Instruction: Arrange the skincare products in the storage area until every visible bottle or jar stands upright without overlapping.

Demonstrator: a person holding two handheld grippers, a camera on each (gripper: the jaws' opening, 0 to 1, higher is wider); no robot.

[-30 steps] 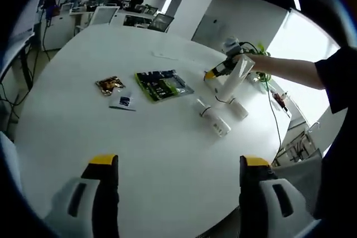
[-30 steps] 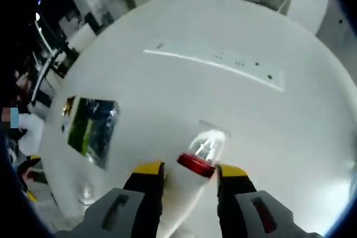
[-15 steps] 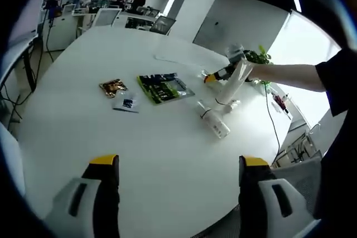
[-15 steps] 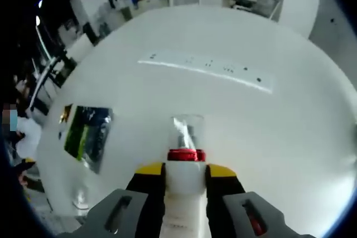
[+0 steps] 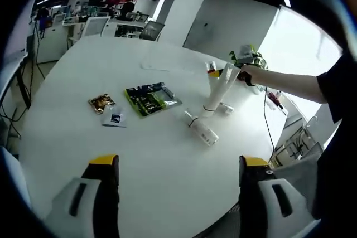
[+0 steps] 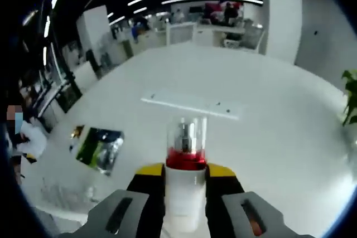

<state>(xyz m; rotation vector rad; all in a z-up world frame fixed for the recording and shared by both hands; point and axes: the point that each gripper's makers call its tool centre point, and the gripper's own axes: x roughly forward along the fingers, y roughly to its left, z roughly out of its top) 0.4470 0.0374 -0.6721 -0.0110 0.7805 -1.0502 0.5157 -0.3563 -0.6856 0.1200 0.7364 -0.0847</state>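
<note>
A tall white bottle [image 5: 216,91] with a red band and clear cap [image 6: 184,137] stands nearly upright on the white round table [image 5: 156,160], its base touching the tabletop. My right gripper [image 6: 185,170] is shut on its upper body, and this gripper [image 5: 221,72] reaches in from the right, held by a person's arm. A second white bottle [image 5: 200,129] lies on its side just in front. A small clear bottle [image 5: 225,107] lies beside the upright one. My left gripper [image 5: 178,163] hangs open over the near table edge, far from the bottles.
A green packet [image 5: 148,98] lies left of the bottles, with a gold sachet [image 5: 100,103] and a blue-white sachet [image 5: 114,119] further left. A white strip [image 6: 191,104] lies on the far tabletop. A potted plant [image 5: 250,59] stands beyond the table.
My right gripper has swung the held bottle from a strong tilt to nearly upright. The left view has shifted a little; the lying bottles and packets stay put.
</note>
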